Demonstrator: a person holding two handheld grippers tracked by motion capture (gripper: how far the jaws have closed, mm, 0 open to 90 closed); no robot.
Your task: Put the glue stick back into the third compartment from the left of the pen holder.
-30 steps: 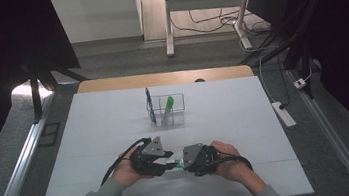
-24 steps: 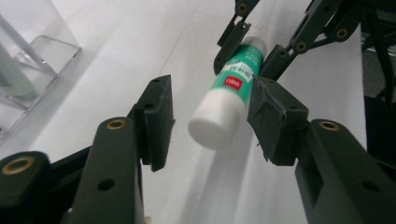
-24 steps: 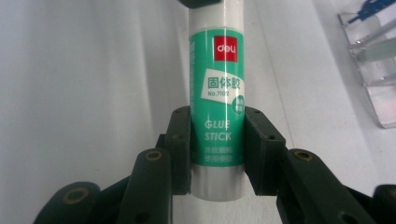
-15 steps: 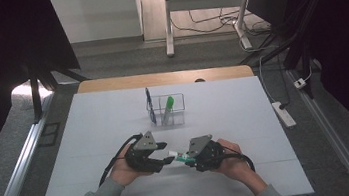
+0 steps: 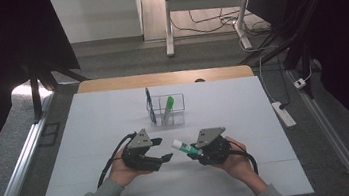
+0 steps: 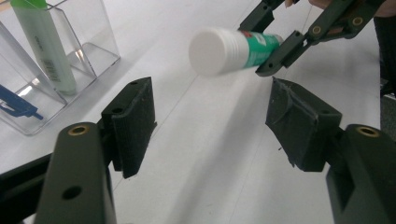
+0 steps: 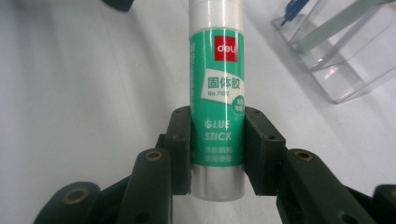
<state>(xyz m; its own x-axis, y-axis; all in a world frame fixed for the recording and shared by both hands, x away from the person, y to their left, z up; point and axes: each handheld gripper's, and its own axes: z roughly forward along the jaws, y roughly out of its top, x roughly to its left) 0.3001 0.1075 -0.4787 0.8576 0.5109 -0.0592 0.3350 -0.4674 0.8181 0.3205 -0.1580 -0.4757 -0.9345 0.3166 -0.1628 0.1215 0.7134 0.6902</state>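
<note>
My right hand-held gripper (image 7: 217,149) is clamped on the lower body of the glue stick (image 7: 217,93), holding it roughly level above the worktop (image 5: 92,138), white cap aimed at my left hand-held gripper (image 6: 210,121). That one's jaws have just been opening and stand wide, nothing between them, the cap just beyond their tips. Both hands sit low, on my side of the clear organiser (image 5: 166,111), which holds what looks like a green marker (image 5: 167,106).
</note>
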